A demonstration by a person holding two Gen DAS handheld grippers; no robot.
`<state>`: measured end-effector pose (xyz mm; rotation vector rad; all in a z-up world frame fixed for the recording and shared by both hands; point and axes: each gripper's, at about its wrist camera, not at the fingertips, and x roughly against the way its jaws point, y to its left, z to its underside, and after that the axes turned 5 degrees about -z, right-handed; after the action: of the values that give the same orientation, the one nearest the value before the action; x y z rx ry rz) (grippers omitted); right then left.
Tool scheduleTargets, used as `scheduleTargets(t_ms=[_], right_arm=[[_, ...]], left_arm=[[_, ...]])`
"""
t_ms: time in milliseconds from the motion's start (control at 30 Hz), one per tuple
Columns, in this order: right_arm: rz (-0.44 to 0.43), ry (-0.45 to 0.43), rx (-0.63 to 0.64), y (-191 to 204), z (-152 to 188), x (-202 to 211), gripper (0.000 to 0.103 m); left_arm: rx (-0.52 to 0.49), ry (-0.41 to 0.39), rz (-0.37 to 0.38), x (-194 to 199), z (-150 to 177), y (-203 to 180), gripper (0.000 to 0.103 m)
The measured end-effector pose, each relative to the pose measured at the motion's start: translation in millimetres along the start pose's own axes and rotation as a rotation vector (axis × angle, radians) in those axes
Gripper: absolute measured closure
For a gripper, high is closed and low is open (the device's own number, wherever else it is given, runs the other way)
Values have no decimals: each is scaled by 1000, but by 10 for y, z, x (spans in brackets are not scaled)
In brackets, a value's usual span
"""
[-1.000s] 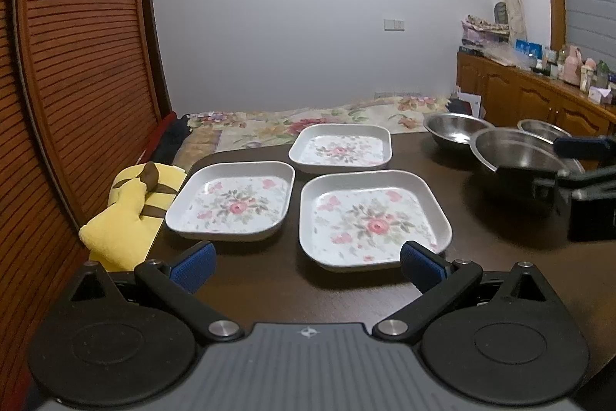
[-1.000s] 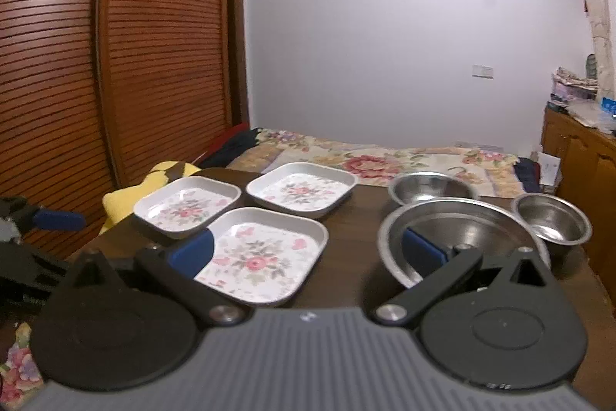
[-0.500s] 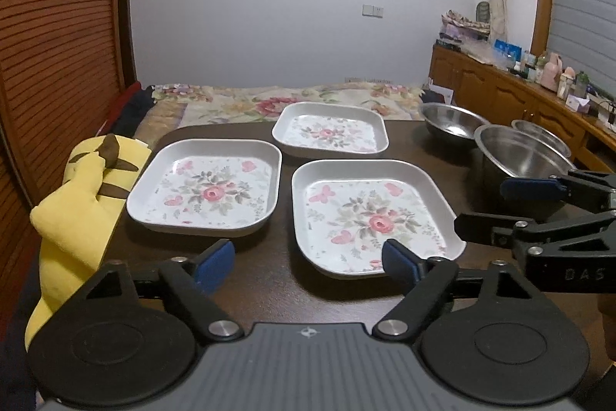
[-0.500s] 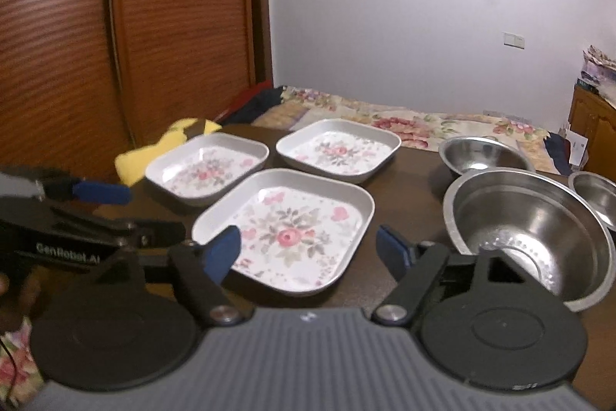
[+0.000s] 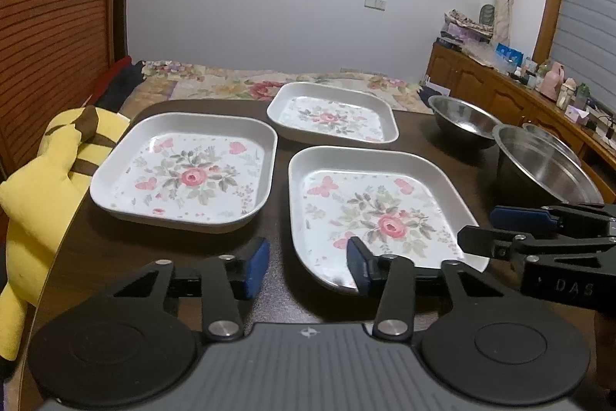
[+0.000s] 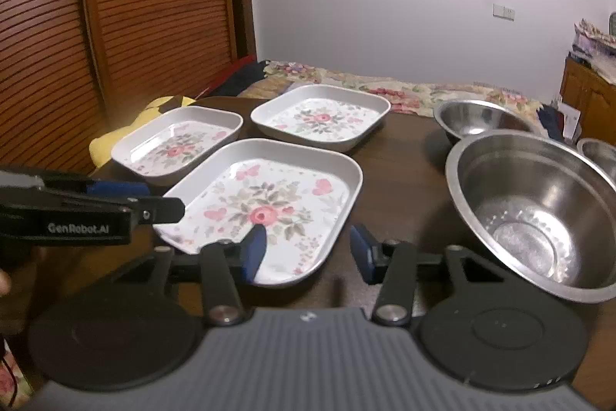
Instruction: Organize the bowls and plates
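Three white square plates with rose prints lie on the dark table: a near plate, a left plate and a far plate. Three steel bowls stand to the right: a large bowl, a small bowl and a third bowl. My left gripper straddles the near plate's front-left rim, jaws closing, pads clear of it. My right gripper straddles its front-right rim, also closing without touching.
A yellow plush toy leans at the table's left edge. A bed with a floral cover lies beyond the table. Slatted wooden doors stand on the left, and a cluttered sideboard on the right.
Both grippers have come forward and lower toward the near plate, and both pairs of jaws have narrowed. Each now has a front corner of that plate between its fingers.
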<state>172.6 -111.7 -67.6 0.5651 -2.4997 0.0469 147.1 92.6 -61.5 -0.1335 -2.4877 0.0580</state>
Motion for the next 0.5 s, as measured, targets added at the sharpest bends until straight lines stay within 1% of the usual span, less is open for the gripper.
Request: scheduleTargets(t_ms=[100,167,233,333,500], right_arm=[[3,11,-20,-31,7,-50,63],[6,19,-36,-47,13,-91,71],[4,28,-53,-64,19,-126,72],[8,35,-72,-90,21,-160,72],[11,50,-126,-191,30,-217,75]], left_arm=[[6,8,-2,-42,0,24,66],[16,10,3,-56,-2,42,69],[21,7,13,-66,-7,52,76],[17,4,7,-87,-14,58,84],[24,0,12,-118,-38,75,89]])
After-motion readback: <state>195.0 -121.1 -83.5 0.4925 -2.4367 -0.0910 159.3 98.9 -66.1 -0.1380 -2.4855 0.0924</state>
